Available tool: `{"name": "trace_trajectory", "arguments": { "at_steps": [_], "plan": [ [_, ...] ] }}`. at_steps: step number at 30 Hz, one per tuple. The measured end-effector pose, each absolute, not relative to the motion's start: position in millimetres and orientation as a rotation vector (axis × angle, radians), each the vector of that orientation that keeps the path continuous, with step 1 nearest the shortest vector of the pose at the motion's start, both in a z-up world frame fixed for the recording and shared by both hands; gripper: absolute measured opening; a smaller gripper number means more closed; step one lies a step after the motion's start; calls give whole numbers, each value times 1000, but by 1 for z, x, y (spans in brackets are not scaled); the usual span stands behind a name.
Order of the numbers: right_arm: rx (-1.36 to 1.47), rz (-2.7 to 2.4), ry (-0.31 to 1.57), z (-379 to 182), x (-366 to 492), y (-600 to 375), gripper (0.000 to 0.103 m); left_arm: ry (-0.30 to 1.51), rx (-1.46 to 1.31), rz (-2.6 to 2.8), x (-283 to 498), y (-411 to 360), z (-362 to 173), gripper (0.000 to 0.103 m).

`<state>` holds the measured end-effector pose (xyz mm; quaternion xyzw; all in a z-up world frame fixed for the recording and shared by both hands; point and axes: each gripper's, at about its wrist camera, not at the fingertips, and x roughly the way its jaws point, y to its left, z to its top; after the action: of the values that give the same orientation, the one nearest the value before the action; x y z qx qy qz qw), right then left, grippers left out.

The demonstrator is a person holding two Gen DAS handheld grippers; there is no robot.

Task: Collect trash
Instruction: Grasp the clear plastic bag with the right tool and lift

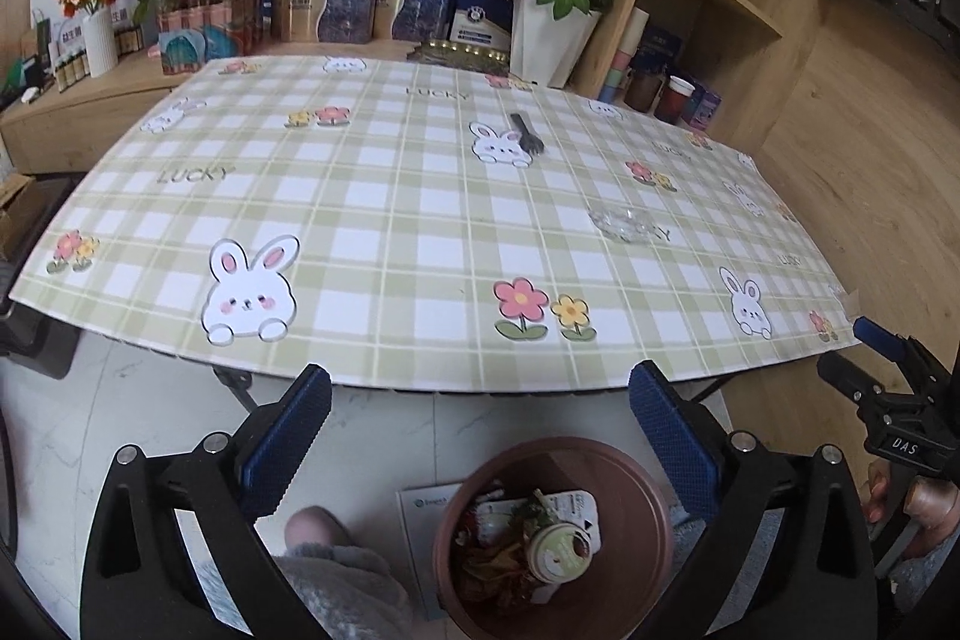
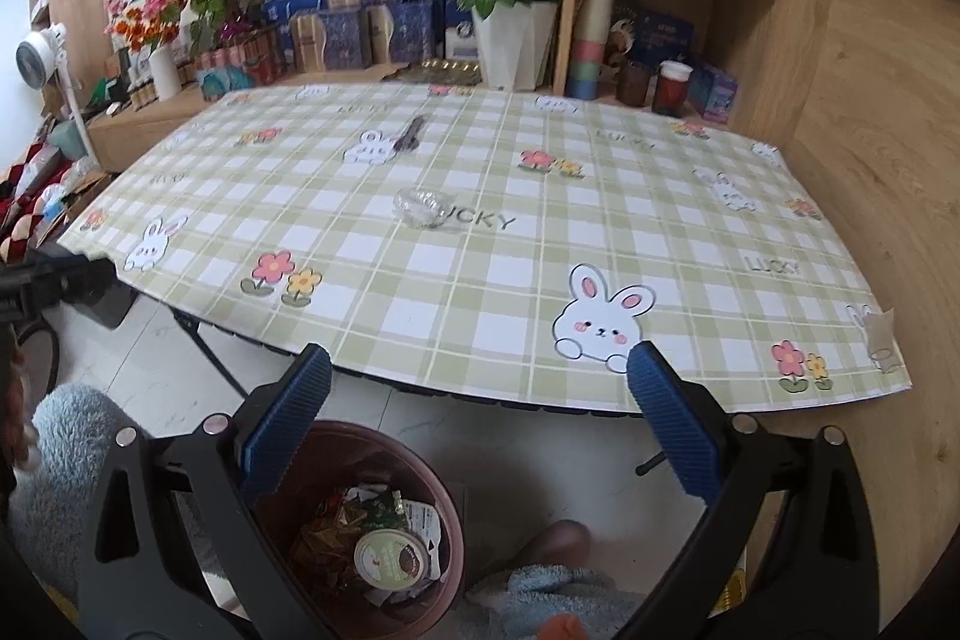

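Both claws hang spread and empty above the brown bin on the floor: my left claw straight over it, my right claw with the bin at its seven o'clock. Wrappers and a round lid already lie inside. Farther out on the counter, a crumpled clear wrapper sits at twelve o'clock from the right claw, which I judge nearer. Beyond it lies a black fork, handle pointing away.
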<state>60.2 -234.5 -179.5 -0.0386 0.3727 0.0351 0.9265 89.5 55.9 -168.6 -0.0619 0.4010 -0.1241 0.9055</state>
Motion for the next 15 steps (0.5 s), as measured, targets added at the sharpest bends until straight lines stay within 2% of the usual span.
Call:
{"name": "trace_trajectory", "arguments": {
  "at_steps": [11,12,14,15],
  "plan": [
    [-141,234,874,-201,150,-233,96,806,-122,-258,131,67,-163,97],
    [-132,242,883,-204,160,-233,94,806,-124,-259,135,66,-163,97],
    [-90,254,917,-216,188,-232,84,807,-128,-261,144,65,-165,97],
    [-76,254,930,-221,198,-231,83,808,-127,-262,147,64,-165,97]
  ]
}}
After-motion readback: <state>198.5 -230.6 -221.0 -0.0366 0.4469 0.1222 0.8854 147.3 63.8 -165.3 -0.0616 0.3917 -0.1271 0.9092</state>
